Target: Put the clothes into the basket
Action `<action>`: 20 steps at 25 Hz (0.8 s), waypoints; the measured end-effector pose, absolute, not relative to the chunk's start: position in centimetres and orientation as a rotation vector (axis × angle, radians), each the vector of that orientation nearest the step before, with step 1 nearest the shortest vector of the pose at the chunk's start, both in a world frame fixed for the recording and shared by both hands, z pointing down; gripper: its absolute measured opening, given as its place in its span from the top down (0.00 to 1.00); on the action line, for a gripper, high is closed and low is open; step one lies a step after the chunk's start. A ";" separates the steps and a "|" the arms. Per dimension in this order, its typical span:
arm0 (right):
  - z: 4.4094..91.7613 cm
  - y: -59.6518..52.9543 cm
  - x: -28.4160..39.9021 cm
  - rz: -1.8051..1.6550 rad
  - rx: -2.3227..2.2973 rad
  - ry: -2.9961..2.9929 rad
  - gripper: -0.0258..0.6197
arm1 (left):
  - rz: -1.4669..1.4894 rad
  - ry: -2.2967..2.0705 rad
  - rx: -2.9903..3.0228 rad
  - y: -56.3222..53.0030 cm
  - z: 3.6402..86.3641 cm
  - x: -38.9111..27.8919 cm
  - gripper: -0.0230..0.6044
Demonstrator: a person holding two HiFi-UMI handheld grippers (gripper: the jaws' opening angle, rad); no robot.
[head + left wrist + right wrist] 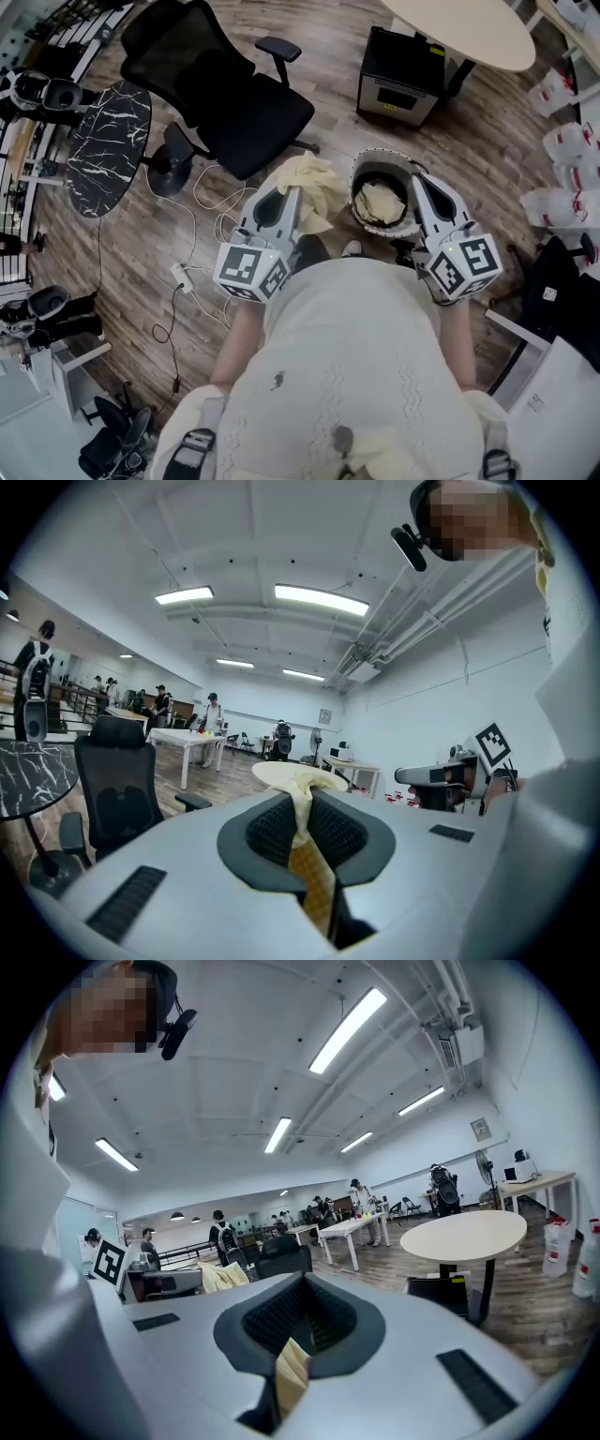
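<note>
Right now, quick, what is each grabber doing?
Left gripper: closed, pinching the pale yellow cloth.
Right gripper: closed, with a bit of yellow cloth caught between its jaws.

Pale yellow cloth [314, 183], white basket [375, 157], black chair [234, 94], black white-veined table [108, 150]

The basket [357, 187] is sitting on the floor just ahead of the right gripper [418, 180], with a cloth [378, 203] lying in it and reaching between that gripper's jaws. A garment [316, 186] is hanging from the left gripper [289, 193], just left of the basket. Behind it an office chair [220, 89] is standing, with a side table [108, 145] to its left.
</note>
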State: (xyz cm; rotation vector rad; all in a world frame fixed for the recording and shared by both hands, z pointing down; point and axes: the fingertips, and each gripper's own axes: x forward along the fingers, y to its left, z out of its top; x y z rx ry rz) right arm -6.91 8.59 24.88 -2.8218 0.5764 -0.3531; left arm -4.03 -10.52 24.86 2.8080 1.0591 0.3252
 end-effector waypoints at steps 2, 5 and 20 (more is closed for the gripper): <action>24.8 9.1 -7.0 -0.352 -2.830 0.551 0.95 | 0.322 1.078 2.802 -10.1 24.7 -3.7 0.90; 24.7 10.3 -7.5 -0.345 -2.840 0.507 0.95 | 0.326 1.124 2.785 -8.9 24.6 -3.3 0.90; 26.0 16.3 -11.0 -0.339 -2.848 0.210 0.95 | 0.378 1.445 2.664 -0.7 26.2 -2.8 0.90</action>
